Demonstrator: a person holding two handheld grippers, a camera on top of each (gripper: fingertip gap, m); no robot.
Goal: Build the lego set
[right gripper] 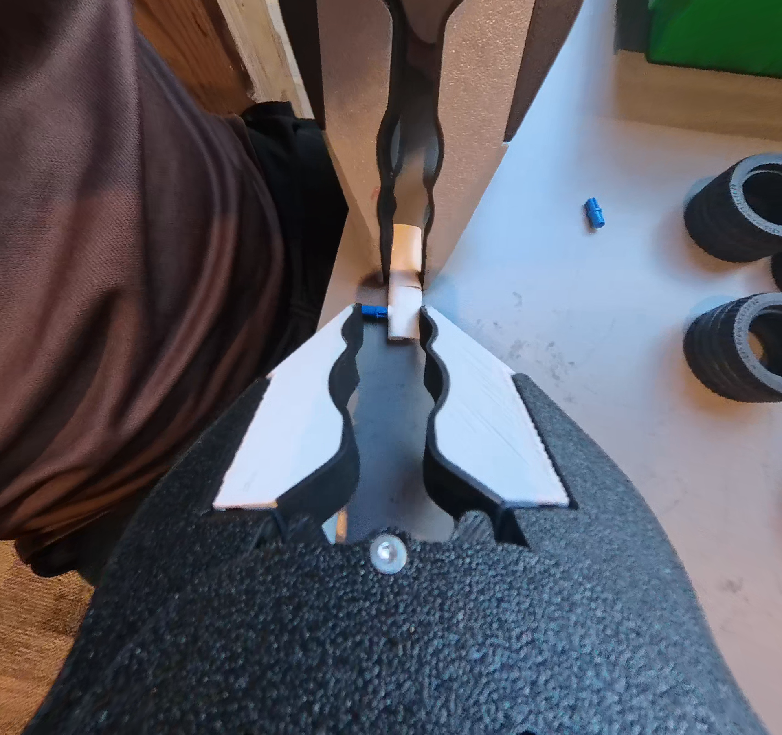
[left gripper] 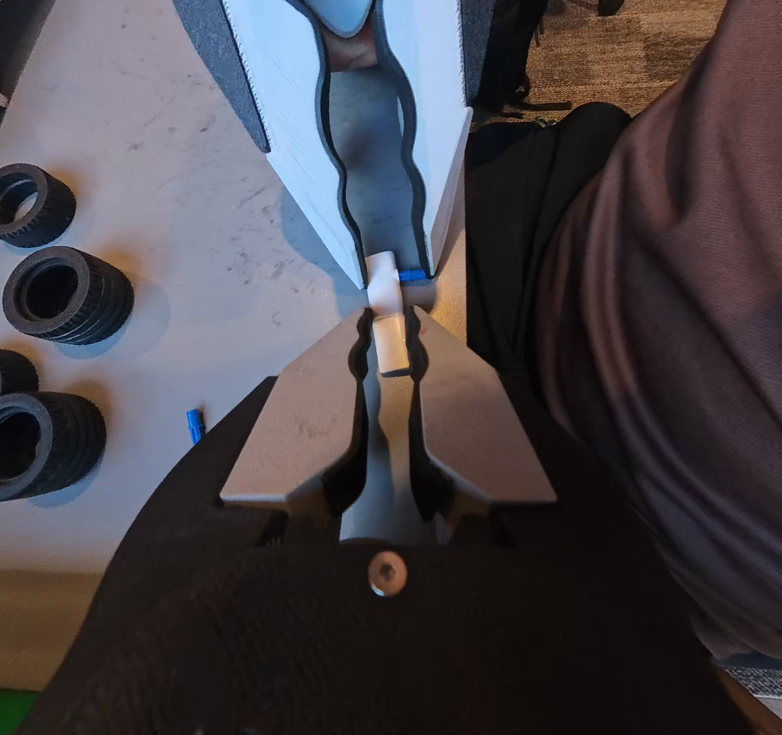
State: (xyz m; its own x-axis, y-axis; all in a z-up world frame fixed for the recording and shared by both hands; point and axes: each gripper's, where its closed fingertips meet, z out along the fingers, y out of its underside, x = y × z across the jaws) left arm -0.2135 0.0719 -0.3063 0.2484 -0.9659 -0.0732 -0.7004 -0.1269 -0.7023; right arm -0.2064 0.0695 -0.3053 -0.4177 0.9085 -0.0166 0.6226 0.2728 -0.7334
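Note:
A white L-shaped lego connector [left gripper: 391,346] hangs over the white table's near edge between two facing grippers. My left gripper [left gripper: 389,321], with tan fingers, is shut on one arm of it; it also shows at the top of the right wrist view [right gripper: 404,277]. My right gripper [right gripper: 389,312], with white fingers, is closed across the connector's other arm [right gripper: 402,319] and a small blue pin [right gripper: 374,312]. The pin sticks out sideways from the connector and touches one finger. The right gripper [left gripper: 395,281] and the pin [left gripper: 410,275] also show in the left wrist view.
Several black rubber tyres [left gripper: 63,296] [right gripper: 736,346] stand on the white table [left gripper: 169,164]. A loose blue pin [left gripper: 194,425] [right gripper: 594,213] lies near them. A green box [right gripper: 715,8] is at the back. A person's brown shirt [left gripper: 656,291] is close beside the grippers. My two grippers' fingertips are within a few centimetres of each other.

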